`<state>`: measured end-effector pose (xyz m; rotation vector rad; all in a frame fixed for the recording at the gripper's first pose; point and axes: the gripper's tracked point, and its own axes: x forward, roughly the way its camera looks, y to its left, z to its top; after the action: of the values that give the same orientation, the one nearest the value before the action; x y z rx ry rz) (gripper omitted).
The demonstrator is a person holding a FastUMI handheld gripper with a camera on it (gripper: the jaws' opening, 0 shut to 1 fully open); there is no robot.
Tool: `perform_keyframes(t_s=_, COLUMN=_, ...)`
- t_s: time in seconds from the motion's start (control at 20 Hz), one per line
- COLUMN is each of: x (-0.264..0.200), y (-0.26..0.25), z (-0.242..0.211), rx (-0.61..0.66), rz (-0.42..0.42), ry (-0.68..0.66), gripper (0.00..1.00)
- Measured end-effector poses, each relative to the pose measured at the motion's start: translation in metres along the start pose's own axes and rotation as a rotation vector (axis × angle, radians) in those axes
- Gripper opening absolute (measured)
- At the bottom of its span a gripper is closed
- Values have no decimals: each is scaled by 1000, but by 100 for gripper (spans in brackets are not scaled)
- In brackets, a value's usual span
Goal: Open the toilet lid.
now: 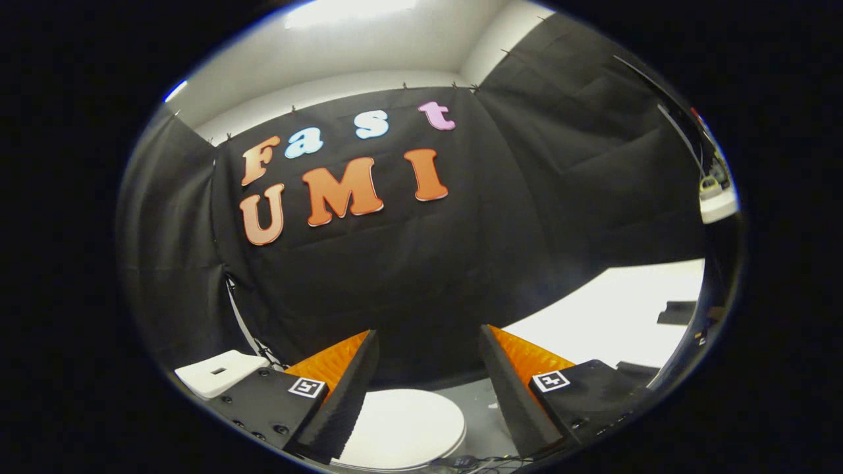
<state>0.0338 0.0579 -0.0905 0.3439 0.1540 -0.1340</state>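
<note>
Tongs (428,336) is a fair word for this gripper: its 2 fingers stand well apart, with a wide gap between the tips and nothing held in it. Each finger carries a ribbed pad on its inner face and, farther back on its block, a small square marker (307,387) printed in black and white; the second marker (550,380) sits on the other block.

Low in the gap between the fingers lies the toilet lid (405,428), a white rounded shape, down flat and closed. Neither finger touches it; it lies below the tips. Just beside the lid's rim is a patch of grey floor (477,401), and some thin dark cables (474,462) run along the floor at the lid's near edge.

Outside the fingers, on one side, a white boxy part (217,372) with a small slot in its top shows just behind the finger block; what it belongs to cannot be told. On the other side a broad white surface (612,316) stretches away, with a dark flat object (678,311) lying near its far edge.

Beyond the fingertips hangs the booth's black cloth wall (408,263), creased and pinned along its top edge, with a pale ceiling (369,39) above it.
</note>
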Motion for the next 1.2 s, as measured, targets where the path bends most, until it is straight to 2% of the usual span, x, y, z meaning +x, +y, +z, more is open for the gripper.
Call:
perform_keyframes(t_s=0.2, x=3, y=-43, z=-48, rx=-26, rz=-79, ry=68, gripper=98)
perform_keyframes(t_s=0.4, x=8, y=-81, z=-91, rx=31, rz=-139, ry=146, gripper=99)
perform_keyframes(t_s=0.65, x=14, y=-105, z=-134, rx=95, rz=-207, ry=250, gripper=98)
perform_keyframes(t_s=0.85, x=17, y=-90, z=-174, rx=185, rz=-212, ry=361, gripper=98)
perform_keyframes(t_s=1.05, x=13, y=-66, z=-196, rx=133, rz=-190, ry=434, gripper=97)
perform_keyframes(t_s=1.2, x=16, y=-51, z=-202, rx=117, rz=-196, ry=439, gripper=97)
